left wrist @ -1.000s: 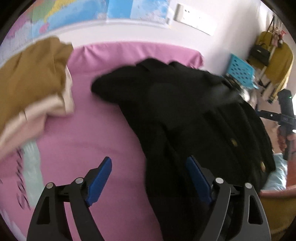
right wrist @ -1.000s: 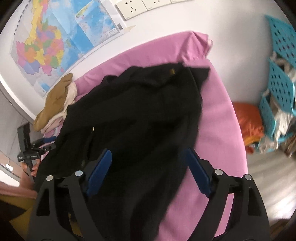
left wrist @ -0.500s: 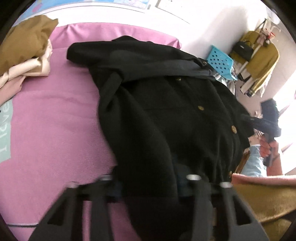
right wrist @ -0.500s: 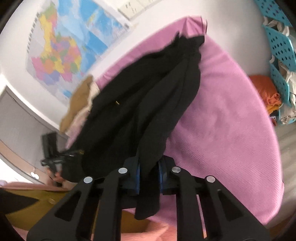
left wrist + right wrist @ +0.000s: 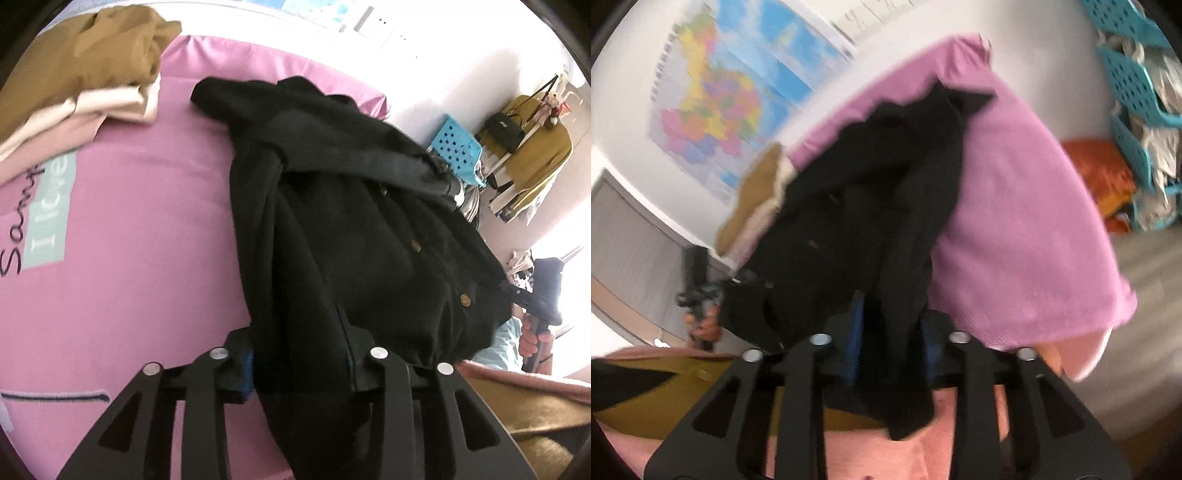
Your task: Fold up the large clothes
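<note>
Currently a black coat (image 5: 362, 236) with brass buttons is spread lengthwise over a pink sheet (image 5: 122, 266) covering what may be a bed or a tabletop; which cannot be told. Its near hem is taken up at two spots. The left gripper (image 5: 301, 363) has a thick fold of the hem between its blue pads, and its jaws are opening, though the cloth is seen bunched tight between them. The right gripper (image 5: 890, 339) has a narrower bunch of black cloth between its pads, with a tail hanging below; its jaws are opening too, and the view is blurred.

The step in hand is judged to be hauling the near edge so the coat can be squared for a fold. For this to go well, the grip should be renewed on the outer hem only, not on gathered layers. Both corners should be pulled evenly, so the button line stays straight. The stacked clothes (image 5: 85, 70) at the far left should be kept clear of the sleeve (image 5: 229, 96) lying near them.
</note>
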A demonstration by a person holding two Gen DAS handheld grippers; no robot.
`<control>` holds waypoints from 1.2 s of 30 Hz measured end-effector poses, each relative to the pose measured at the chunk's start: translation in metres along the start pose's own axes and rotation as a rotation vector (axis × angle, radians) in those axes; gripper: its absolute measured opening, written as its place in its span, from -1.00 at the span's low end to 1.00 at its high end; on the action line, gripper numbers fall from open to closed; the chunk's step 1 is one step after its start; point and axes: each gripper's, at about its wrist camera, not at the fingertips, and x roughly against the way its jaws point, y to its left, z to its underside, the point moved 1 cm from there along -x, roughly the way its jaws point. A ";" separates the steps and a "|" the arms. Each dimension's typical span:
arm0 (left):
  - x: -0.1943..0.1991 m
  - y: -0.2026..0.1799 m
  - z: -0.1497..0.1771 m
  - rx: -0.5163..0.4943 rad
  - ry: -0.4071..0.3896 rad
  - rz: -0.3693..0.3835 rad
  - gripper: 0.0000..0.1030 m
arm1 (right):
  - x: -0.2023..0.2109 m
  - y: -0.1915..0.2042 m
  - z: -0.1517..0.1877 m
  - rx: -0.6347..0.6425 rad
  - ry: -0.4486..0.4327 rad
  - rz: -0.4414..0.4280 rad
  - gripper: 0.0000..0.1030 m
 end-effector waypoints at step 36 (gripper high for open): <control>0.048 -0.020 0.024 0.003 -0.048 0.160 -0.80 | 0.030 0.038 -0.024 0.039 -0.158 -0.298 -0.81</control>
